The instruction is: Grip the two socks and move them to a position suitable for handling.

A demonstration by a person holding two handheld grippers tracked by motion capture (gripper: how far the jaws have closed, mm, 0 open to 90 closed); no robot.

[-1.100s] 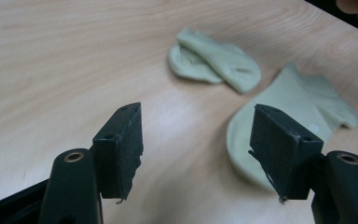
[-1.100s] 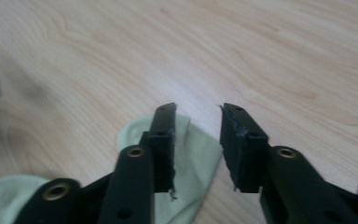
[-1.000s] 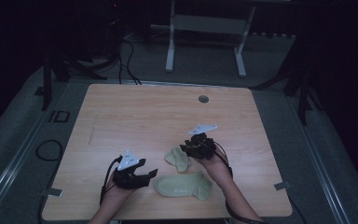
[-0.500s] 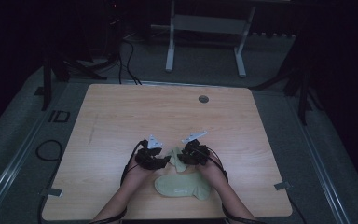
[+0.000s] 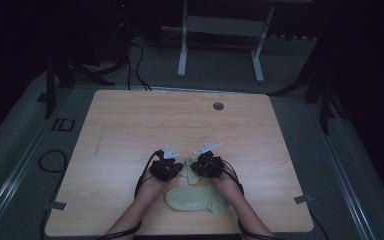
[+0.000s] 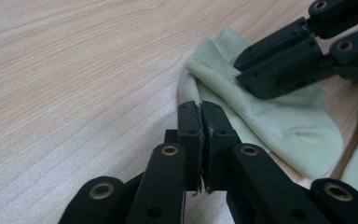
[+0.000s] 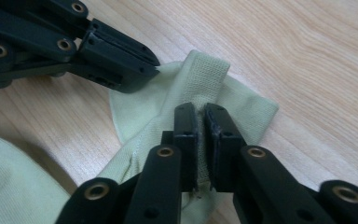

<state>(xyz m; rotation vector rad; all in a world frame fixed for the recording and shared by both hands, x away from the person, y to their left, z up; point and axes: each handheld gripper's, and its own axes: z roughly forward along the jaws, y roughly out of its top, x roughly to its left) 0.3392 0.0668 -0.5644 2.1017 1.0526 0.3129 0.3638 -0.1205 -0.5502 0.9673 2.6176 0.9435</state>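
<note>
Two pale green socks lie on the wooden table (image 5: 130, 130). The small sock (image 5: 186, 169) sits between my two grippers. My left gripper (image 5: 178, 169) has just been closing and is shut on the sock's edge (image 6: 191, 91), its own jaws (image 6: 200, 109) pressed together. From the other side, my right gripper (image 5: 194, 169) has just been closing too; it is shut (image 7: 198, 112) on a raised fold of the same sock (image 7: 242, 102). The larger sock (image 5: 196, 200) lies flat nearer the front edge, untouched.
Both forearms enter from the bottom edge. A round grommet (image 5: 218, 106) sits near the table's far edge. A white metal stand (image 5: 220, 25) is on the floor beyond the table, and cables (image 5: 50, 160) lie at the left.
My left gripper has moved right to the small sock and closed on its edge. The right gripper dropped slightly onto the sock and closed on it.
</note>
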